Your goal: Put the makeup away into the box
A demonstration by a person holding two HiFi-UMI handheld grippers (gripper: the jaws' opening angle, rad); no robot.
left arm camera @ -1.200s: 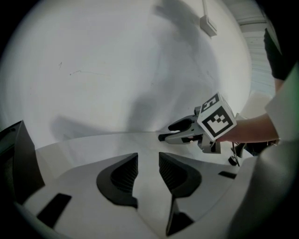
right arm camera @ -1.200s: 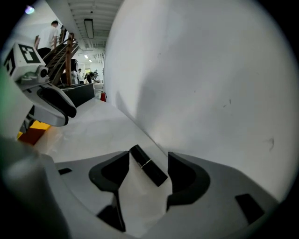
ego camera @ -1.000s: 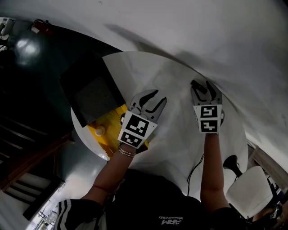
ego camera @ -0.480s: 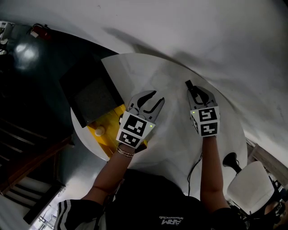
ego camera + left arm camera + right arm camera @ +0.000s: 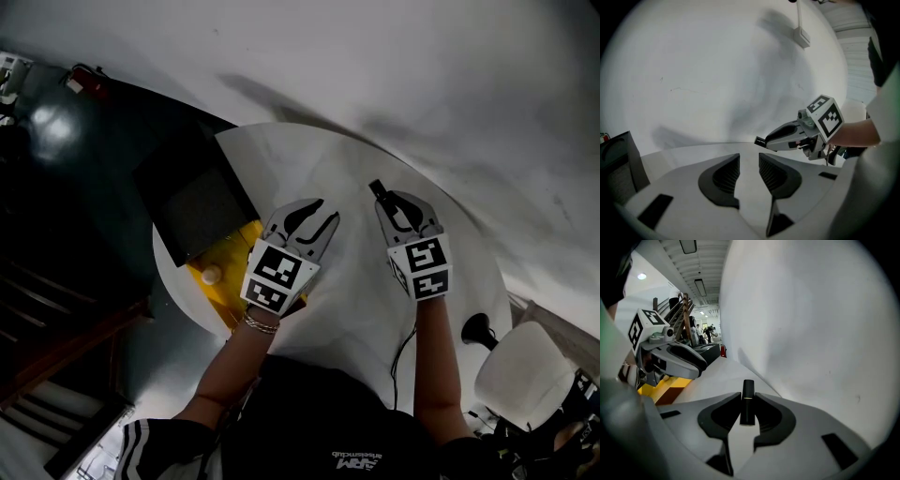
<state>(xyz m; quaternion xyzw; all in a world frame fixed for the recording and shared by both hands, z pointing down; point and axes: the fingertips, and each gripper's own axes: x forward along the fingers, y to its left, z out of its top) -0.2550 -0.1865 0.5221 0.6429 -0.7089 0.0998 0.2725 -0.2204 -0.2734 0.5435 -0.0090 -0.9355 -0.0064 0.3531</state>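
At centre frame, the just-closed right tongs [image 5: 398, 204] clamp a lipstick [image 5: 377, 189], axis pointing upper left; the yellow box [image 5: 230, 251] lies left, past the parted, empty left tongs [image 5: 314, 218].

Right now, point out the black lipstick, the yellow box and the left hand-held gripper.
lipstick [image 5: 747, 404], right gripper view, middle of the black tube.
yellow box [image 5: 227, 292], head view, bare yellow wall.
left hand-held gripper [image 5: 749, 157], left gripper view, the gap midway between its fingertips.

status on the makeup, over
Right tongs just closed on lipstick. Left tongs open, empty. Yellow box far left; left tongs sit in the path.
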